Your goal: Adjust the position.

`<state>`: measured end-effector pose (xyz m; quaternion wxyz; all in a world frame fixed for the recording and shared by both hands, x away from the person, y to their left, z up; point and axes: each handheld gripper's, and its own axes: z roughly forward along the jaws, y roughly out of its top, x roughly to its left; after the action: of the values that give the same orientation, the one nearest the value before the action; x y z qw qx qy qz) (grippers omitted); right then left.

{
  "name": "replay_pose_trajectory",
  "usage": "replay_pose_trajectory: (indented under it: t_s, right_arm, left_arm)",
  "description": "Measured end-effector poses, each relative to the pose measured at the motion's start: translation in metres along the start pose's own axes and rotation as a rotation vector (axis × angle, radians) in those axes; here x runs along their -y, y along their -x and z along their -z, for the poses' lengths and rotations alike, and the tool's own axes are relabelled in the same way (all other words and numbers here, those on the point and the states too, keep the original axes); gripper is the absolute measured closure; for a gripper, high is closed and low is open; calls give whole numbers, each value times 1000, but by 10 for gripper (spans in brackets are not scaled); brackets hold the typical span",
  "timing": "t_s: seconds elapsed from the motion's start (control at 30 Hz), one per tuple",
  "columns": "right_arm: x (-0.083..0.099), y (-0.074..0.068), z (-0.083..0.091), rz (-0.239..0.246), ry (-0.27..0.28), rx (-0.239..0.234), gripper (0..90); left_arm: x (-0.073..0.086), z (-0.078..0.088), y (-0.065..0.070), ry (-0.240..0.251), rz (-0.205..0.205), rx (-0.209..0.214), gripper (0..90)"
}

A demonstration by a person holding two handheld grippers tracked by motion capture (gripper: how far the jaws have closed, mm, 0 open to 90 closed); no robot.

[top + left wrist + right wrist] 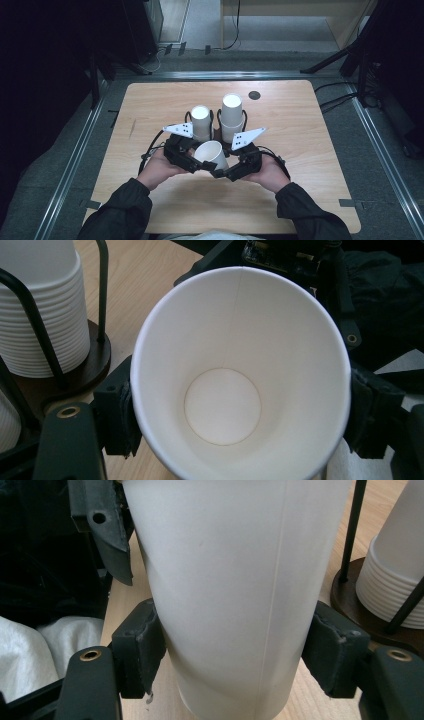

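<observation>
A single white paper cup (212, 154) hangs tilted just above the table between both grippers, its mouth turned toward my left hand. My left gripper (198, 162) is shut on it. In the left gripper view I look into the cup (235, 370), and the left gripper (240, 415) has its pads (120, 412) pressed on both sides of the rim. My right gripper (223, 172) is also shut on it. In the right gripper view the right gripper (235, 655) clamps its pads (142, 650) on the cup's (230, 580) lower wall.
Two stacks of upside-down white cups (201, 122) (232, 116) stand in black wire holders just behind the grippers; one stack (40, 315) is close to the held cup. A small dark disc (254, 95) lies at the back of the wooden table (305, 185).
</observation>
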<state>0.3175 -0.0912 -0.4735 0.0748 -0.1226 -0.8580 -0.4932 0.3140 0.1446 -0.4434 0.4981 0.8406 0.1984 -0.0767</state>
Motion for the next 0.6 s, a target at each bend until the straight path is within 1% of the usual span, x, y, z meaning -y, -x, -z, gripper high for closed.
replay_pose_trajectory:
  t_s: [0.13,0.27,0.37,0.5,0.6]
  right_arm:
    - [-1,0,-1,-2,5,-2,301]
    - [-1,-1,0,-17,5,-14,272]
    - [-2,-1,0,-20,1,-11,252]
    - [-1,0,0,-15,-11,3,248]
    - [0,0,0,-16,-15,9,246]
  left_arm:
    - [0,1,1,0,-4,2,207]
    - [0,1,1,-11,-12,-2,207]
    - [0,1,1,-9,-13,-1,208]
    - [-1,2,2,-22,-31,-14,208]
    - [-2,5,2,-12,-30,-17,208]
